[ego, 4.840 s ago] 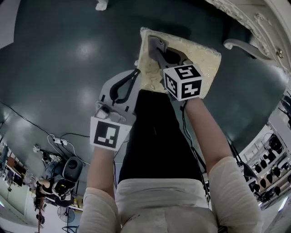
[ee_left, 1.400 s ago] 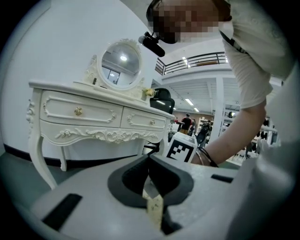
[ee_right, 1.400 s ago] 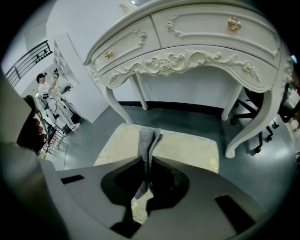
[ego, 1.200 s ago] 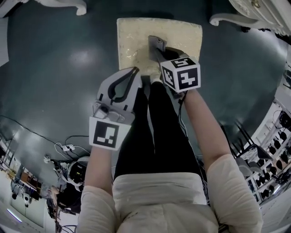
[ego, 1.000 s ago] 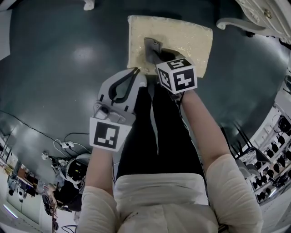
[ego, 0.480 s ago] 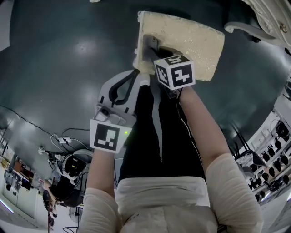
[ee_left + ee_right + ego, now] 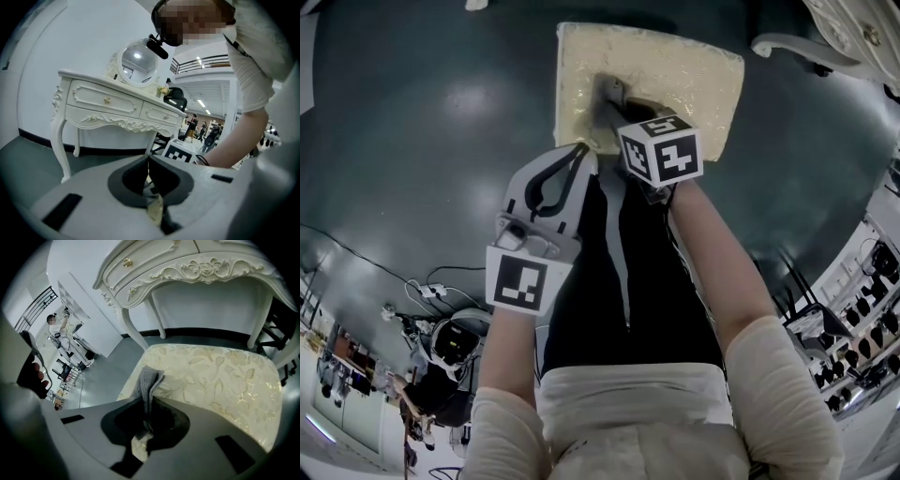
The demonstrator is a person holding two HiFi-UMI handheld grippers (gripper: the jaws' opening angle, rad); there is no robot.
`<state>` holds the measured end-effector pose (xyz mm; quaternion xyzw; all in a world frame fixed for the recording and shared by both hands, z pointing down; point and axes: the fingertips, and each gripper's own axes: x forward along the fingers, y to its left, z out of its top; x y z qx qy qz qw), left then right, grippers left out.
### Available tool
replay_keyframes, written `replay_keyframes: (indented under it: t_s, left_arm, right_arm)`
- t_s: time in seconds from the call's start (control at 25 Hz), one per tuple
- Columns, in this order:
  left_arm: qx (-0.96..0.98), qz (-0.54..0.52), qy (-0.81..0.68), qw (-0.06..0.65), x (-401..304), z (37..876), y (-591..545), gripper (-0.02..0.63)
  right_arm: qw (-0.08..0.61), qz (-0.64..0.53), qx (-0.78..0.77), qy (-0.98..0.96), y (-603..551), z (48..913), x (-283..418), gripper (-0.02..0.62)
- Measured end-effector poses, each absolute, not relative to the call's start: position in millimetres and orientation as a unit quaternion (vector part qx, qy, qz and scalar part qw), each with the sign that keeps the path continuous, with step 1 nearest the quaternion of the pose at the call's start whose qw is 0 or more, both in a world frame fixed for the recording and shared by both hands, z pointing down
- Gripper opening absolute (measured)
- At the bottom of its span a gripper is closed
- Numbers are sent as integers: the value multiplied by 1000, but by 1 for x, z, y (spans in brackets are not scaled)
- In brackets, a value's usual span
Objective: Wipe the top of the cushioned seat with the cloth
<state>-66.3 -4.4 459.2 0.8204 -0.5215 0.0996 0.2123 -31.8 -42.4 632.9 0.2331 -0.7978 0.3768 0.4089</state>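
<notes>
Right gripper (image 7: 147, 405): fingers (image 7: 124, 420) clenched on a grey knitted cloth (image 7: 149, 380), closed down to the thickness of the fabric. The cloth stands up out of the tips as a folded strip, and its far end lies on the cream floral-patterned cushioned seat (image 7: 215, 376), near the seat's left edge in the right gripper view. Seat top fills the middle and right of that view. Behind it, along the upper part of the frame, is a white carved table (image 7: 187, 266) with gold drawer knobs.

Head view: the seat (image 7: 675, 70) is at top centre on the dark grey-green floor (image 7: 412, 141). The right gripper (image 7: 614, 105) reaches onto the seat's near-left part, and its marker cube sits just below the seat's near edge.

Left gripper (image 7: 149, 161): fingers (image 7: 129, 183) pressed together at the tips, nothing grasped between them. A sliver of cream surface shows through the gap lower down. In the head view the left gripper (image 7: 581, 150) is off the seat, left of centre and just beside the right one, tips close to the seat's near-left corner, over the person's black trousers (image 7: 619, 281). It does not touch the cloth. The left gripper view looks across at the white table, with a round mirror (image 7: 136, 58) on top.
</notes>
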Motion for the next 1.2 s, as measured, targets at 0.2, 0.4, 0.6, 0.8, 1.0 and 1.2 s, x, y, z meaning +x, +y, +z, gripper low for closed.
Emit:
replay_keyframes:
  t_s: [0.2,0.4,0.6,0.8,1.0,1.2]
  left_arm:
    - [823,104,-515,215,-38,458,-9,3]
    - [830,107,-505,212,-9,462,-13,3]
    - [834,111,-497,213,17,464,-19,3]
    - [838,116,-491,210,40,467,-27,3]
    - [842,119,-483,209,64,467,-35,3]
    - [846,121,-475,209,90,468,-39,3]
  right_arm:
    - [399,386,237,-797,-48,629,-1,28]
    - [393,388,239,-799,-53,631,22,28]
    - [390,389,243,-798,-61,631,47,28]
    - [390,390,249,-796,-71,633,74,28]
    - [389,393,261,-791,-80,634,104,28]
    - [389,391,272,-788,-85,634,138,28]
